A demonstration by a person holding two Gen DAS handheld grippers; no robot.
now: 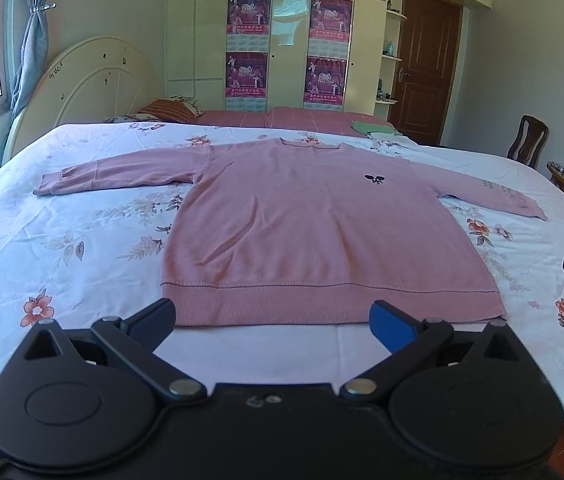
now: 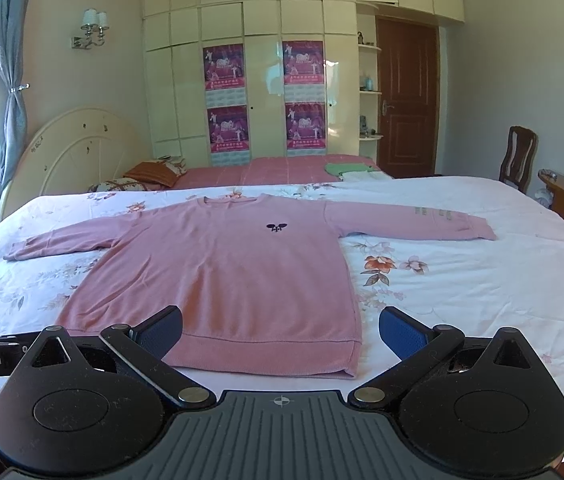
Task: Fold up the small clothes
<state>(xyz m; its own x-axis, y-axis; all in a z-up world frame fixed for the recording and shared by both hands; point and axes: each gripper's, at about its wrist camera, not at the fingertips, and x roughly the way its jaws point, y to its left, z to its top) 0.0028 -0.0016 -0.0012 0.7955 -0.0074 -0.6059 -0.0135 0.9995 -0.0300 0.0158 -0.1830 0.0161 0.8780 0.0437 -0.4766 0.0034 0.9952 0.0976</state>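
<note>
The bed [image 1: 61,248] with its flowered sheet is filling the room, and a pink sweater [image 1: 314,232] is lying flat across it, sleeves stretched out to both sides, hem nearest the grippers. The left gripper [image 1: 277,322] is hovering just short of the hem, fingers spread and holding nothing. The right gripper [image 2: 282,330] is likewise spread, seemingly hovering over the hem's right corner.

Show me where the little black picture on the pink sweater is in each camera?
Left wrist view: the black emblem sits right of centre, on the pink sweater chest.
Right wrist view: the emblem sits near the middle, just below the collar.
Shared landmark: the brown door at the back right.
</note>
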